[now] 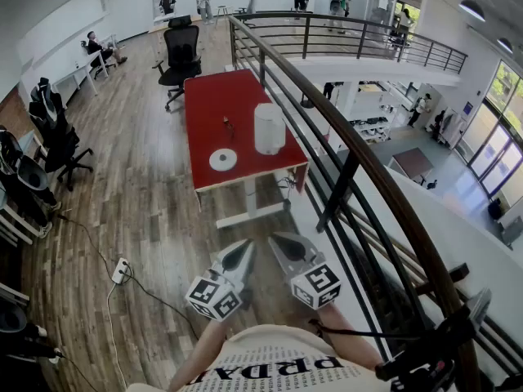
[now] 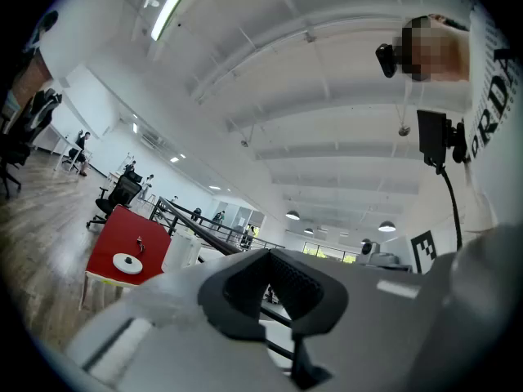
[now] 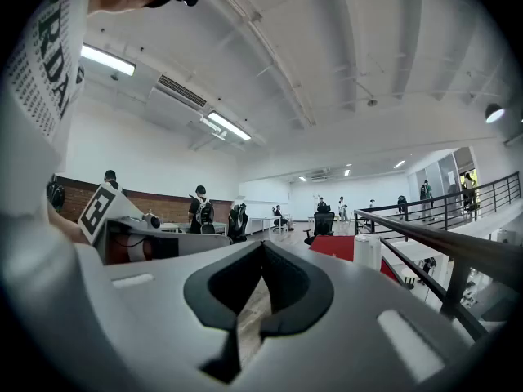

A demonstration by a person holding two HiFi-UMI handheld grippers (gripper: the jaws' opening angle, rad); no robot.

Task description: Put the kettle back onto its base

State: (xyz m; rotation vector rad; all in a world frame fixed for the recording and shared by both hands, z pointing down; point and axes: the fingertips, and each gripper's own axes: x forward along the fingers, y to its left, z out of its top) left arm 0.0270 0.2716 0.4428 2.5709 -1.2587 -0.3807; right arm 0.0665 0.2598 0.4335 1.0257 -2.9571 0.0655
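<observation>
Far ahead in the head view, a white kettle (image 1: 269, 128) stands upright on a red table (image 1: 221, 104), with its round white base (image 1: 222, 159) lying apart from it to the left. Both grippers are held low near my body, well short of the table. My left gripper (image 1: 243, 248) and right gripper (image 1: 280, 242) are shut with nothing in them. The left gripper view has its shut gripper (image 2: 268, 258) in front, with the kettle (image 2: 181, 251) and base (image 2: 127, 262) small and distant. The right gripper view shows its shut gripper (image 3: 262, 250) and the kettle (image 3: 368, 251).
A dark metal railing (image 1: 351, 162) runs along the right, beside the table and me. A black office chair (image 1: 181, 51) stands behind the table. A power strip (image 1: 120, 270) with cables lies on the wood floor at left. A small dark object (image 1: 226, 124) sits on the table.
</observation>
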